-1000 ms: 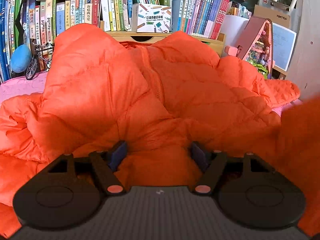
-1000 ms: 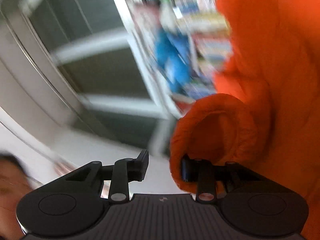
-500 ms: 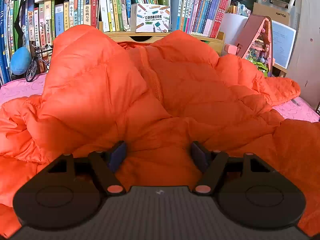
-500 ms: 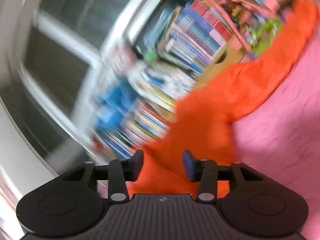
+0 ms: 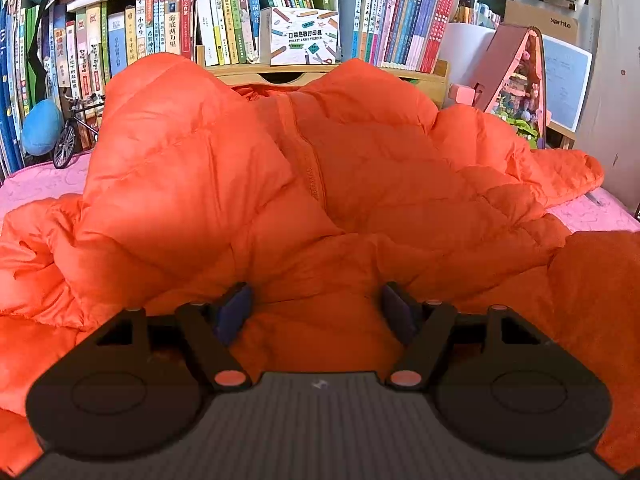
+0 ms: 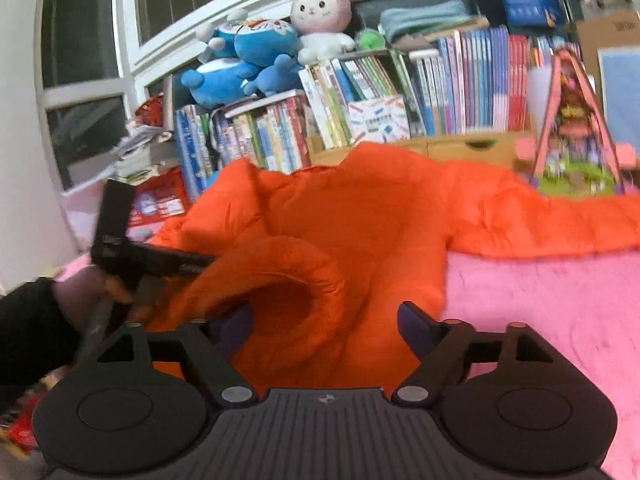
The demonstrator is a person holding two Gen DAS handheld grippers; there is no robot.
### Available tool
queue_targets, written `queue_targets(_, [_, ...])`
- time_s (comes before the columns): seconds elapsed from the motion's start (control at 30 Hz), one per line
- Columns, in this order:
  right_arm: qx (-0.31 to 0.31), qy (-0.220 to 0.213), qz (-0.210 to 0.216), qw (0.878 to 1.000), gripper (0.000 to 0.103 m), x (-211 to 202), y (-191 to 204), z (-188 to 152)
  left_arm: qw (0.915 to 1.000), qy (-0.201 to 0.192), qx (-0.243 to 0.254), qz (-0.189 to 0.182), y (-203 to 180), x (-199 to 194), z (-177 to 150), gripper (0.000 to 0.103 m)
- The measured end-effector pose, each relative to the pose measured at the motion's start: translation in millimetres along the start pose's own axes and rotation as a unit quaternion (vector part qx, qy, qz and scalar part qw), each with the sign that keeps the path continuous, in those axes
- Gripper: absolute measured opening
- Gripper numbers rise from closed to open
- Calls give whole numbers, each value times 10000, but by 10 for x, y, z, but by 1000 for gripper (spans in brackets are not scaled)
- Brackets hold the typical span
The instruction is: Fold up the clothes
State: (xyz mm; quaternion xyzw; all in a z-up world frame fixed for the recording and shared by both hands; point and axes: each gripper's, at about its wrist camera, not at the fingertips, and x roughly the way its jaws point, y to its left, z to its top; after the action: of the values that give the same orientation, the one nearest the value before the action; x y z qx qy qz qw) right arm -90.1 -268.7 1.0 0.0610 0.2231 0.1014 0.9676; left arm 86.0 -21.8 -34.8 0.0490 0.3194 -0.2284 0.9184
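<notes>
Here the puffy, quilted orange down jacket lies spread over the pink bed cover, its collar end towards the wooden shelf of books and its hem end towards both tools. Its zip line runs away from the left tool, so the jacket's long axis lies roughly along that tool's line of sight.

The left tool sits low at the near edge of the jacket, jaws standing fairly wide with a thick fold of orange padding bulging up between them. The blue pads look pressed against the fabric at both sides, so I judge it to be gripping that fold, though a loose rest cannot be ruled out.

The right tool is opening its jaws. The round cuff of the sleeve lies just ahead of and between them, but the pads do not press on it. This sleeve is laid inward over the jacket's body. A hand in a dark sleeve shows at the left of the right view, holding the other tool.

The right tool is nearer the jacket's free right side, which stretches far off to the right along the shelf; any next fold there would likely fall to it.
</notes>
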Motion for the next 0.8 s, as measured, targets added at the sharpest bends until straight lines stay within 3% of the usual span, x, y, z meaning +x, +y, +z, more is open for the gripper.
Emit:
queue_targets(0.07, [-112,-84,-299,9995,81,144,108,48,10000,8,32,33,-14,0,0,72])
queue_targets(0.2, [272,-222,-843,9958,78,342,57,120,9999,25,74,82,-29,7,1,72])
queue_targets(0.33, [511,-197,-1838,9814,76,222,-270,47,10000,21,61,56,-23,6,4,72])
queue_targets(0.43, [826,-29,-1713,9817,79,60,-532,-65,9999,22,92,43,-32,4,4,72])
queue_targets(0.63, [535,33,-1690,9842,82,-77,-504,-99,9999,13,157,49,-53,0,3,73])
queue_targets(0.73, [605,-6,-1319,9894,82,-193,-542,-84,9998,-4,187,96,-67,-7,0,74])
queue_targets(0.8, [811,-210,-721,9939,84,-329,-581,-51,9997,-20,194,155,-71,-13,0,74])
